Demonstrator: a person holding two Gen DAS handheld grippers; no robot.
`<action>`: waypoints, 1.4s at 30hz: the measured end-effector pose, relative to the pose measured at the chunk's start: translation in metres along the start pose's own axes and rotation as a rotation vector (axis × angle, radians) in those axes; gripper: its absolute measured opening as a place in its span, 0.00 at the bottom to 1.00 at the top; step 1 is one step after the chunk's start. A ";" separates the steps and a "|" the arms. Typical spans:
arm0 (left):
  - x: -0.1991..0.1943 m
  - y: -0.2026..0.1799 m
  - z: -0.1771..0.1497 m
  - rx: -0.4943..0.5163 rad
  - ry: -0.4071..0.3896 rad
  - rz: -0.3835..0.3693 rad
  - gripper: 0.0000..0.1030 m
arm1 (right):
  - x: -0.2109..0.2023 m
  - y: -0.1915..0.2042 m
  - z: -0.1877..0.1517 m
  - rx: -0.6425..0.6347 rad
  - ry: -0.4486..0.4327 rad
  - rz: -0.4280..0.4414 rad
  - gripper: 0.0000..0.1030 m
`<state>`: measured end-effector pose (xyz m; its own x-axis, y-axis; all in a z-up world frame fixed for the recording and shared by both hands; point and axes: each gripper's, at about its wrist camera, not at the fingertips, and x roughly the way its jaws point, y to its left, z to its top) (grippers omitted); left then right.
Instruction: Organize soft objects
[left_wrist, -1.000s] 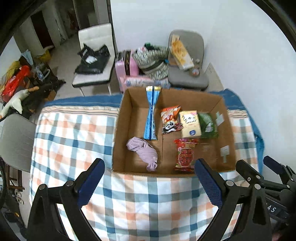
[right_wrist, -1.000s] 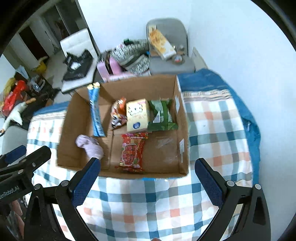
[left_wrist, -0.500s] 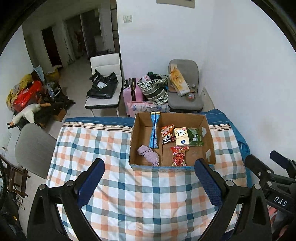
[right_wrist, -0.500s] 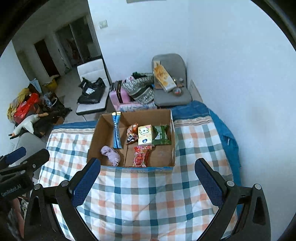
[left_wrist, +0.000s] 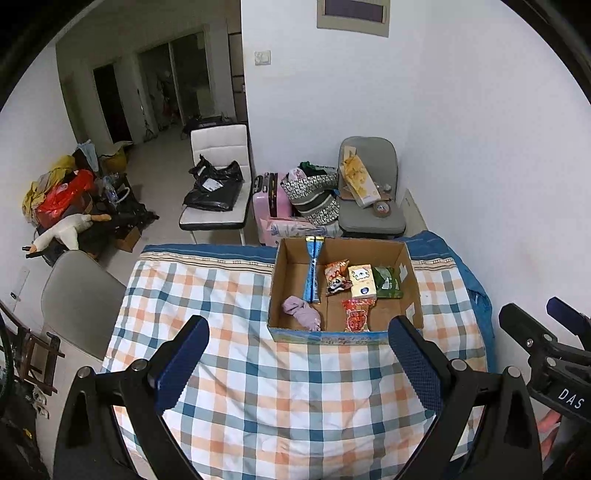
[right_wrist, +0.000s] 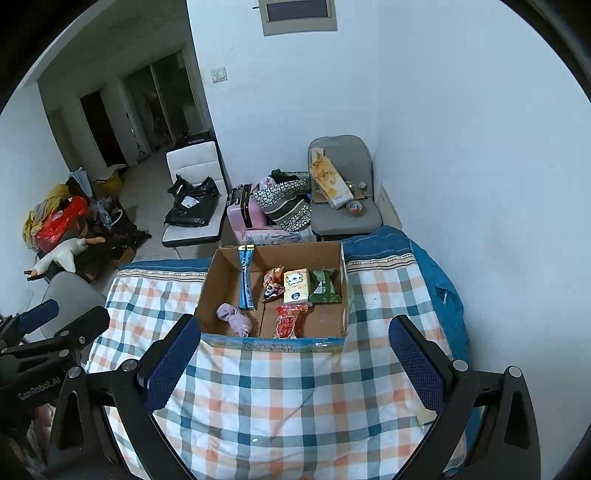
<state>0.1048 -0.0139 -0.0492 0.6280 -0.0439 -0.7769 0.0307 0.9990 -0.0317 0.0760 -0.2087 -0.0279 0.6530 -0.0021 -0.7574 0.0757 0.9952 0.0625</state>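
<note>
Nearest, the left gripper (left_wrist: 297, 363) and the right gripper (right_wrist: 295, 362) both hang above the checked cloth (left_wrist: 280, 387) with jaws spread wide and nothing between them; each gripper's base is cut off by the bottom edge of its own view, and only the tip of the other shows at the side. Beyond them the cardboard box (left_wrist: 325, 336) sits on the cloth toward the far right of the table, and all the soft things lie inside it: a lilac cloth bundle (left_wrist: 302, 312) at the near left, a red snack packet (left_wrist: 357, 314) beside it, then a long blue packet (left_wrist: 313, 271) leaning up the far wall, a small orange packet (left_wrist: 337, 275), a yellow tissue pack (left_wrist: 362, 281) and a green packet (left_wrist: 386, 282). The printing on the packets is too small to read. Farther back stand a grey chair (left_wrist: 369, 184) and a white chair (left_wrist: 218, 177), both piled with bags. Compared with a second ago, both grippers have pulled well back and up, so the box looks much smaller and far more of the room shows; the contents lie as before.
</note>
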 end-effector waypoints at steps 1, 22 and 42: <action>-0.001 0.000 0.000 -0.001 -0.004 0.003 0.96 | 0.000 0.000 0.000 0.002 0.001 -0.001 1.00; -0.013 -0.005 -0.003 0.011 -0.008 0.016 0.96 | -0.014 -0.003 -0.008 0.000 -0.016 -0.043 1.00; -0.013 -0.004 -0.006 0.007 -0.006 0.018 0.96 | -0.015 -0.004 -0.009 -0.001 -0.018 -0.050 1.00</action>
<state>0.0917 -0.0172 -0.0427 0.6329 -0.0259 -0.7738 0.0249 0.9996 -0.0130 0.0597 -0.2113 -0.0227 0.6621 -0.0537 -0.7475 0.1080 0.9939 0.0243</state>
